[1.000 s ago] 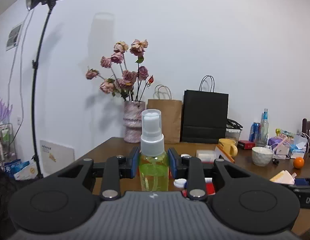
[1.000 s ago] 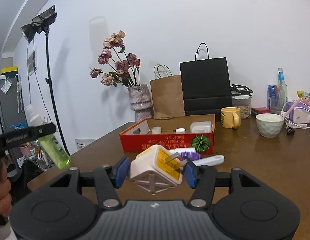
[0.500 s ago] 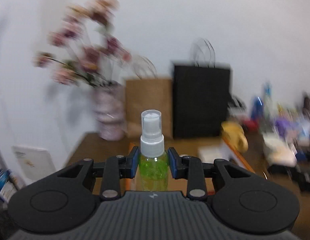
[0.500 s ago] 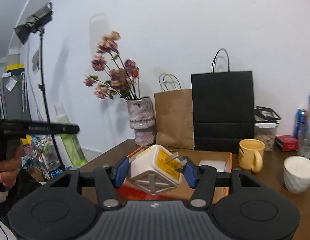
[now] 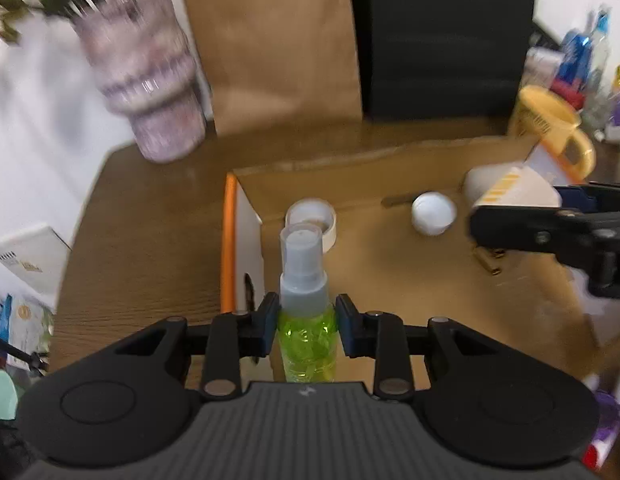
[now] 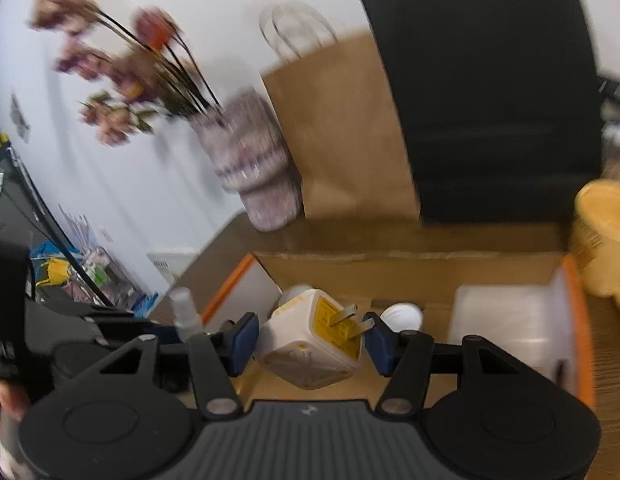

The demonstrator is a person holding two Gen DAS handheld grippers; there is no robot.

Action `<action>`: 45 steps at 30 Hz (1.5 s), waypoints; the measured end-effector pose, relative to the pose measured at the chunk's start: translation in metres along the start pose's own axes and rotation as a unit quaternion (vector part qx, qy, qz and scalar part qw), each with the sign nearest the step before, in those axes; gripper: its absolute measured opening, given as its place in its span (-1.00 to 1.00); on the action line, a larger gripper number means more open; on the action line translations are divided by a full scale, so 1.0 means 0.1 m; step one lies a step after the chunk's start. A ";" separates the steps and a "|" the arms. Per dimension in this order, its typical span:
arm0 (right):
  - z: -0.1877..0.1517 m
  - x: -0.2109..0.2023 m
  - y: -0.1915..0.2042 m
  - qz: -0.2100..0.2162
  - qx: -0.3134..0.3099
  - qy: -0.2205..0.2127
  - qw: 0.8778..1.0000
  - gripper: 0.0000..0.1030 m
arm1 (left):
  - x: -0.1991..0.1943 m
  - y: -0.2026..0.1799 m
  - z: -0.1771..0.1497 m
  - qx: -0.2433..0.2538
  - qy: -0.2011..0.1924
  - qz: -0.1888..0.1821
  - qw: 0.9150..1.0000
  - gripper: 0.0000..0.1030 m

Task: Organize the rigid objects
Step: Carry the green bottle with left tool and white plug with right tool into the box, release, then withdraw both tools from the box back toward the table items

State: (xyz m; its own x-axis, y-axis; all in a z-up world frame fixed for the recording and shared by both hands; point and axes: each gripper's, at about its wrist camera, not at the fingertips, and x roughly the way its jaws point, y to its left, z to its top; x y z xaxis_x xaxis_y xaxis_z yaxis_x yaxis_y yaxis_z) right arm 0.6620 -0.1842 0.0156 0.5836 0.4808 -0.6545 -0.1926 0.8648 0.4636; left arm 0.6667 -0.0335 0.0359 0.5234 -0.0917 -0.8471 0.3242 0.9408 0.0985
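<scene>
In the left wrist view the vase (image 5: 146,80) is blurry; the left gripper (image 5: 307,328) pinches a green spray bottle (image 5: 306,308) above the cardboard box (image 5: 390,240). In the right wrist view the flowers (image 6: 110,64) are smeared; the right gripper (image 6: 310,342) squeezes a white plug (image 6: 314,340) over the box.

Left gripper (image 5: 308,326) and right gripper (image 6: 310,338) each clamp something, angled downward, side by side.

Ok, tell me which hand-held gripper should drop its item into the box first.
Probably right: the right hand-held gripper holds the charger over the cardboard box. The left hand-held gripper holds its spray bottle near the box's left wall.
</scene>
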 end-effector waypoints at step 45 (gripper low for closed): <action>-0.96 -2.18 0.38 -0.121 -0.165 -0.170 0.964 0.71 | -1.97 -0.26 -1.36 -0.094 -0.274 0.042 0.956 0.93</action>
State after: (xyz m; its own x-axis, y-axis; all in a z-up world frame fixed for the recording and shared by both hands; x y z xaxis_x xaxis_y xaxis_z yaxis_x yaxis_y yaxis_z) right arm 0.4521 -0.2420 0.1184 0.8569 0.2319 -0.4603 -0.2254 0.9717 0.0700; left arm 0.4477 0.0046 0.1291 0.8925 -0.1223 -0.4341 0.1427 0.9897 0.0146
